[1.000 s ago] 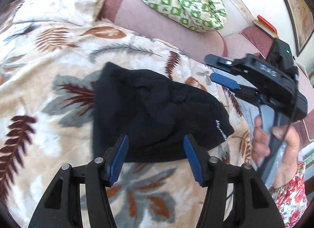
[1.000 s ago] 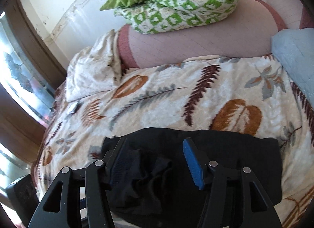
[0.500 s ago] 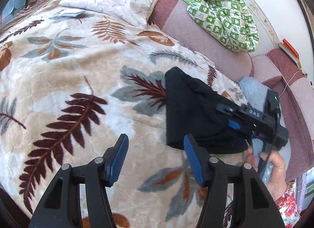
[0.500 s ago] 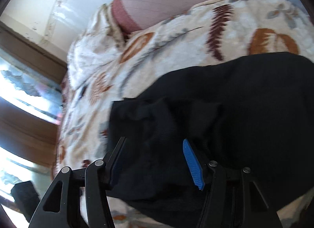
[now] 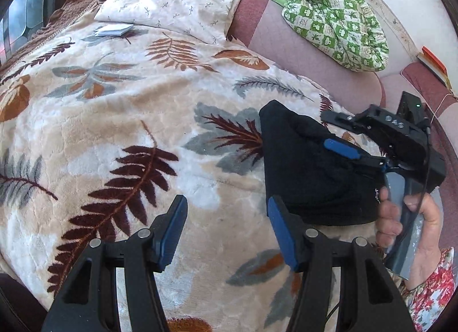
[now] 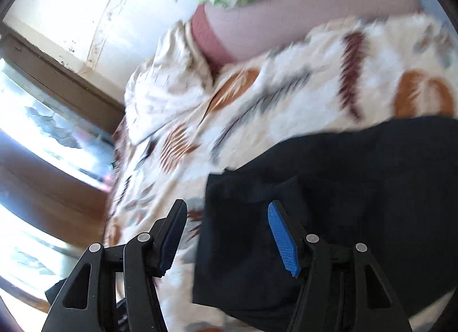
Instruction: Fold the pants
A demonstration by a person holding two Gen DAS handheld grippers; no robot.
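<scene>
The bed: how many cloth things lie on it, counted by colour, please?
Black: 1, the folded pants
Leaf-print: 1, the blanket
Cream: 1, the pillow
Green-checked: 1, the bundle
Total: 4

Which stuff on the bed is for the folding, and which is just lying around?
For the folding:
black pants
left hand-held gripper, open
right hand-held gripper, open over the pants

Just lying about:
leaf-pattern blanket
white pillow
green checked quilt
small white booklet
orange book
</scene>
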